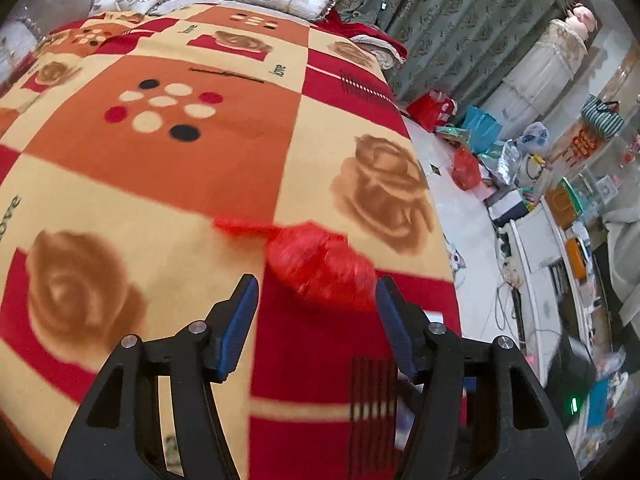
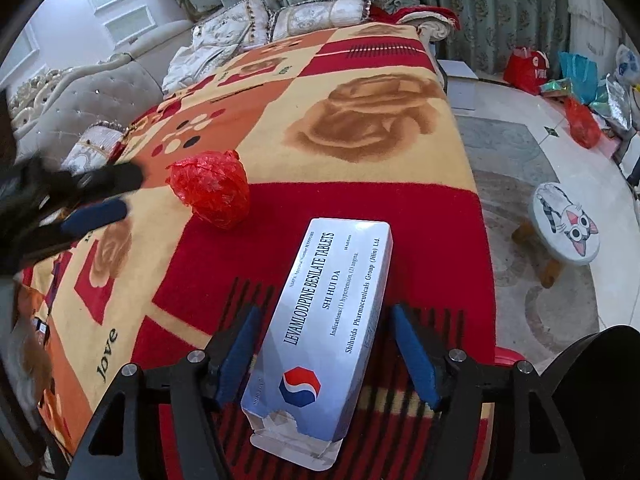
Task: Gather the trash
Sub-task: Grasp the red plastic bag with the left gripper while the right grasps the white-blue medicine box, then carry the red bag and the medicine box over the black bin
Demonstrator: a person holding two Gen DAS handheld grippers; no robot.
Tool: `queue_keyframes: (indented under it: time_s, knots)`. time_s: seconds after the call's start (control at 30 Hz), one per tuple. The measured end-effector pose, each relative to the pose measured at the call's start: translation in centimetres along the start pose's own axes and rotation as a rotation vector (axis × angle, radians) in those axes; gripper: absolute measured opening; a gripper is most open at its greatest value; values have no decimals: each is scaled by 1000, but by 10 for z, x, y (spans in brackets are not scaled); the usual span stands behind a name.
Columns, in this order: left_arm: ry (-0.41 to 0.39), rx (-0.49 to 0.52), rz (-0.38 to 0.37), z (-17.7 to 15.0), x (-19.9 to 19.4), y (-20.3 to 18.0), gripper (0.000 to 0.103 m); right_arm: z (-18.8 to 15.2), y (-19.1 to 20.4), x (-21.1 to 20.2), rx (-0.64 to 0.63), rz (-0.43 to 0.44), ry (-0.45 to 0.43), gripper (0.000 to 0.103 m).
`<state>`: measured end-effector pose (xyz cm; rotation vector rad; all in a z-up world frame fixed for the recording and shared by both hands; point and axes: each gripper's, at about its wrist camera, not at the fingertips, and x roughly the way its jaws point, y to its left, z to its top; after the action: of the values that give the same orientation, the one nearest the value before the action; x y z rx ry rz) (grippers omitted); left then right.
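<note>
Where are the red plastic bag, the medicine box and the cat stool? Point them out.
Red plastic bag (image 2: 210, 188): right wrist view, middle of the crumpled bundle.
Medicine box (image 2: 332, 300): right wrist view, printed top face.
Cat stool (image 2: 566, 224): right wrist view, round seat with the cat picture.

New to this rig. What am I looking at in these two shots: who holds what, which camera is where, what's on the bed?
There is no robot arm. A person carries a two-finger hand-held gripper in each hand, and each has a fisheye camera looking forward along its fingers.

The left wrist view shows the left hand-held gripper, jaws open, closing in on a crumpled red plastic bag lying on the patterned blanket. The bag is blurred, and nothing is gripped yet.

The right wrist view shows the right hand-held gripper, jaws also open, astride a torn-open medicine box. I cannot tell if the pads touch it. The same red bag and the left gripper appear further back.

Both items look like the trash to collect.
</note>
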<state>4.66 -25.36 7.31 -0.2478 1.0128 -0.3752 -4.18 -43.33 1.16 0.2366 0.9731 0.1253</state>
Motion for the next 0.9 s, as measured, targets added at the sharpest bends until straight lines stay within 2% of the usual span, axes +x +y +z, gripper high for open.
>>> queue_keyframes:
  time_s: [0.17,0.27,0.33,0.37,0.4,0.5,0.7,0.9]
  knots:
    - [38,8,67,8,36,-5,60,-3,0,0,6,7,-23,70]
    - [61,14,64,7,50,-2,59,-6,1,-1,5,3,-44,70]
    - [77,5,44,7,55,1,42,-8,2,-2,-3,-3,-56,67]
    - [88,11,43,6,55,2,37,-9,4,-2,-13,-15,-59,56]
    - [87,18,42,5,53,3,30,-10,3,-3,-15,-13,-61,55]
    - [77,41,42,-2,36,5,24,-11,0,-10,4,12,-70,54]
    - [57,136,30,-35,-12,-2,24,-22,1,-37,11,26,-106,54]
    - [41,211,50,-71,-41,-9,24,-38,7,-59,13,26,-122,54]
